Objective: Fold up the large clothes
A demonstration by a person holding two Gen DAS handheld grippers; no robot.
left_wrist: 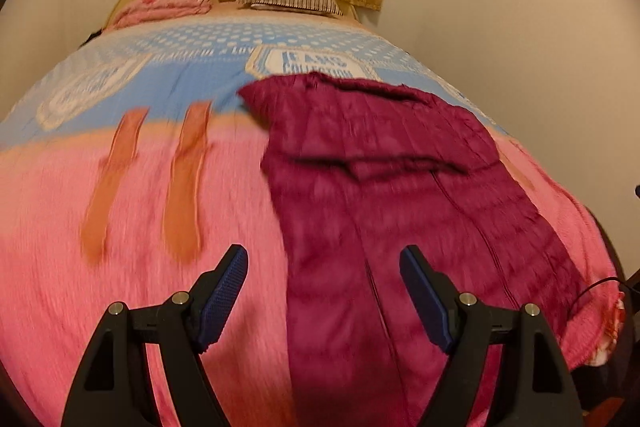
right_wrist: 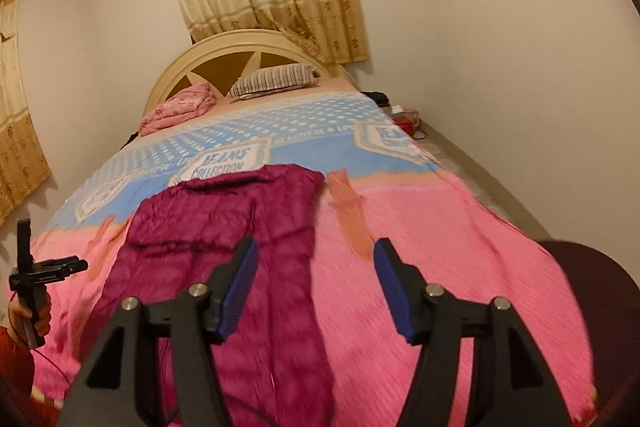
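A large maroon garment (left_wrist: pixel 380 167) lies lengthwise on the pink blanket (left_wrist: pixel 120 287) of a bed, its far end folded back over itself. In the left wrist view my left gripper (left_wrist: pixel 324 255) hovers above the garment's near left edge, open, with nothing between its blue pads. The right wrist view shows the same garment (right_wrist: pixel 224 227) to the left of centre. My right gripper (right_wrist: pixel 316 245) is held above its right edge, also open and with nothing in it. At that view's left edge a hand (right_wrist: pixel 28 315) grips the other gripper's handle.
A blue-and-white patterned cover (right_wrist: pixel 304 131) spans the bed's middle. A striped pillow (right_wrist: pixel 272 79) and a bundled pink blanket (right_wrist: pixel 180 107) lie by the cream headboard (right_wrist: pixel 240 43). Walls flank the bed, small items (right_wrist: pixel 404 119) sit on the floor at right, and a dark rounded object (right_wrist: pixel 592 287) is near right.
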